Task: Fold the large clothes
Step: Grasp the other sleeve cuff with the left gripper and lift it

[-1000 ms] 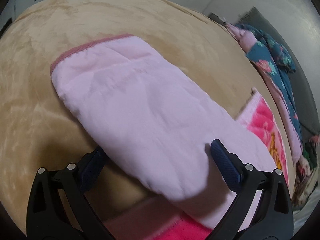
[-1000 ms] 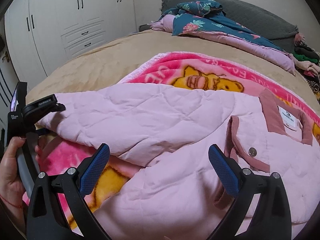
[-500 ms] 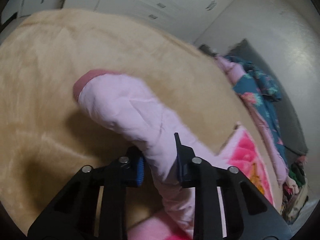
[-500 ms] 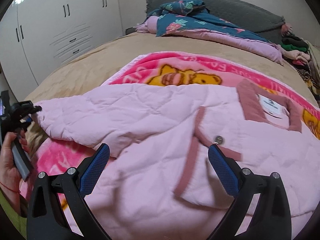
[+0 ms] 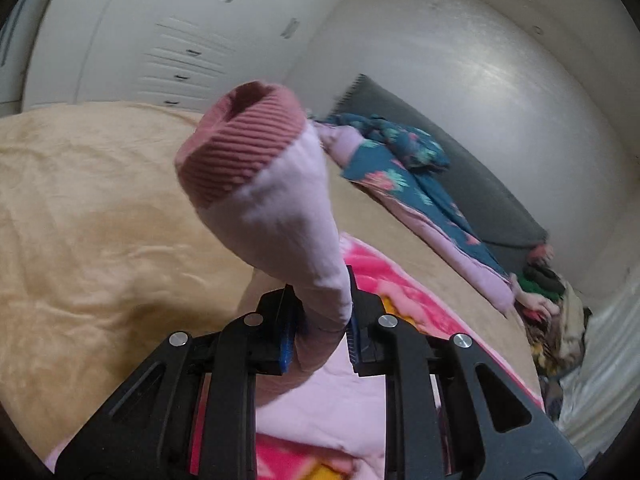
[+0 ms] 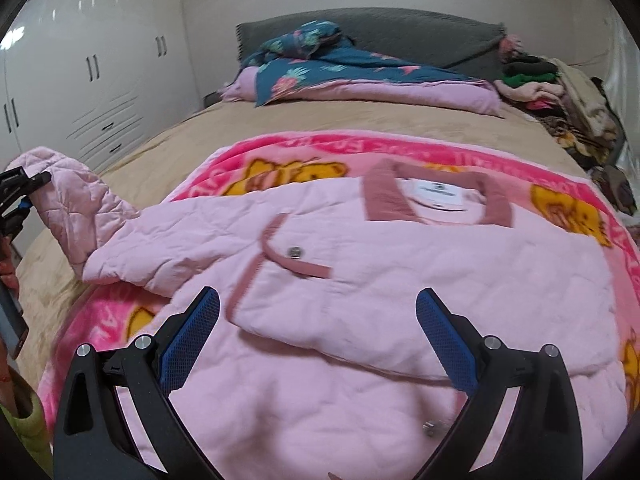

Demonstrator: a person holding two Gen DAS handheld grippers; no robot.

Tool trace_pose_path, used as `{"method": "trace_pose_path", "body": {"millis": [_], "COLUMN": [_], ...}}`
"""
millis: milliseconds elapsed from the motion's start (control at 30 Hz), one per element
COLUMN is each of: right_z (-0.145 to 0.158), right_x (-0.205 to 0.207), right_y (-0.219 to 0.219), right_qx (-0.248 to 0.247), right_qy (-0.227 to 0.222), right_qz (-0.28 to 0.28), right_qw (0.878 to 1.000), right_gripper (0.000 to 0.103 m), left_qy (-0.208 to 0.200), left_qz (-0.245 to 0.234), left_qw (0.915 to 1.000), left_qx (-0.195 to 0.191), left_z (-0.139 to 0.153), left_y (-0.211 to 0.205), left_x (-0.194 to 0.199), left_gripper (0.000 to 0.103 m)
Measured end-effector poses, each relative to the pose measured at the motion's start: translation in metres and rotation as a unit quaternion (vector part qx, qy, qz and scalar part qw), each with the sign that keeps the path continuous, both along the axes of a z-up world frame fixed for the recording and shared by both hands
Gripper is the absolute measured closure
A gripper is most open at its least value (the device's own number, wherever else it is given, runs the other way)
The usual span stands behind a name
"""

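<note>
Bed cover: tan plush spread (image 6: 360,120) over the whole bed.
Blanket: pink fleece with yellow cartoon bears (image 6: 296,168), lying flat on the spread.
Quilt: teal floral, lilac-lined (image 6: 360,76), bunched at the head end.
Headboard: grey, padded (image 6: 408,32).
Wardrobe: white doors and drawers (image 6: 92,80), left of the bed.
Clothes heap: mixed garments (image 6: 560,92) at the bed's right edge.

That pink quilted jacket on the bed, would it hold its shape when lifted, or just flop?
Probably flop: the sleeve pinched in the left gripper bunches narrow between the jaws. Its padding likely gives some body, since the ribbed cuff end stands up past the grip. The jacket looks puffy, so probably light for its size.
</note>
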State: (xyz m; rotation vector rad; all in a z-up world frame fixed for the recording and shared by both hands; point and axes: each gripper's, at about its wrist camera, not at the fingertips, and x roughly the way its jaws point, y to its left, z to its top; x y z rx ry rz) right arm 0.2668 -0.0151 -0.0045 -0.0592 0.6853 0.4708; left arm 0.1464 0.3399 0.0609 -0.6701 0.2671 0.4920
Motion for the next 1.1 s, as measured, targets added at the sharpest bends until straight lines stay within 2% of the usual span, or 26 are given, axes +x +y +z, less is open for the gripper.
{"method": "trace_pose_path", "body": {"millis": [333,667,1100], "right_z": [0.006,0.016,0.014], "right_x": [-0.006,-0.015,-0.026], "right_y": [-0.054,-0.107,-0.174], "right_qx": [0.014,0.040,0.078], "right_qy": [0.000,-0.005,-0.002], "right_qz": [-0.039,-0.073,-0.119], "right_qw": [0.999,0.996,0.990], "right_gripper": [0.005,0.005,0.005], "left_qy": [-0.027,-0.030,-0.029], "left_qz": [-0.082,-0.150,-0.223], "left_qw": [0.9952,0.9838,0.9690], "left_qx": [0.046,0.093,0.103], "left_z": [0.034,0.057,0.072], "left_y": [-0.065,-0.137,-0.195], "left_x": [0.005,0.026,0.040], "left_gripper": [0.091,0.091,0.092]}}
